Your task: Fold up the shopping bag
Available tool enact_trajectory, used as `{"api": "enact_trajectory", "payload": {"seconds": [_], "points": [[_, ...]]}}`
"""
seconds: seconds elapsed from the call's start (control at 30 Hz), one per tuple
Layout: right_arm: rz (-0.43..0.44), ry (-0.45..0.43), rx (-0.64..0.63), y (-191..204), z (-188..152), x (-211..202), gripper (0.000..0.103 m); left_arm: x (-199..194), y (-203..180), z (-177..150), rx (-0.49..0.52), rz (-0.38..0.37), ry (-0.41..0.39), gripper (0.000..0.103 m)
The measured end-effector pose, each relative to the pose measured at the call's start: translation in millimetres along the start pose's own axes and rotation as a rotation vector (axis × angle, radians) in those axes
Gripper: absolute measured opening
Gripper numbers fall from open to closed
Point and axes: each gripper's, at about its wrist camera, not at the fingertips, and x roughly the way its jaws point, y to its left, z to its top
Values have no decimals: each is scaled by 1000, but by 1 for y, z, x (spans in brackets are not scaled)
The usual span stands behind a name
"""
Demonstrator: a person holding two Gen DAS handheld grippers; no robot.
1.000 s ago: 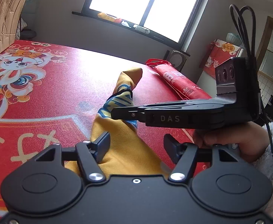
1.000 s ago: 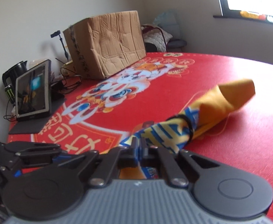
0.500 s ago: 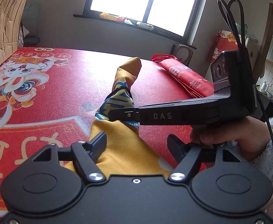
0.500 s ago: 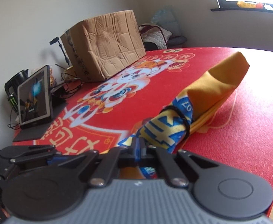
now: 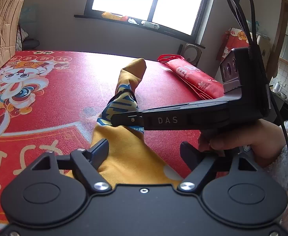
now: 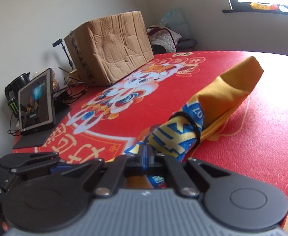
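Bag: my yellow fabric shopping bag with the blue patterned band lies rolled into a long bundle on the red printed table mat, a thin black elastic loop ringing its blue part.
My left gripper: fingers are opening, wider apart than a second ago; yellow cloth lies between them, but the pads do not press it.
My right gripper: fingers stay pressed together, pinching the bag's blue part, as before.
Bag's far tip: higher off the mat than a second ago.
Red folded bag: on the mat, well apart from the yellow bag, unmoved.
Cardboard box: at the mat's far edge, beyond the yellow bag.
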Motion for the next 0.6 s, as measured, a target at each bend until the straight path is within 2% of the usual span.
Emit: {"api": "enact_trajectory", "payload": {"seconds": [0.4,0.6], "points": [[-26,-2,-24,2,0,1,0,3,0,0,2,-25,9,90],[-66,-4,-72,16,-2,3,0,4,-3,0,17,-21,16,92]]}}
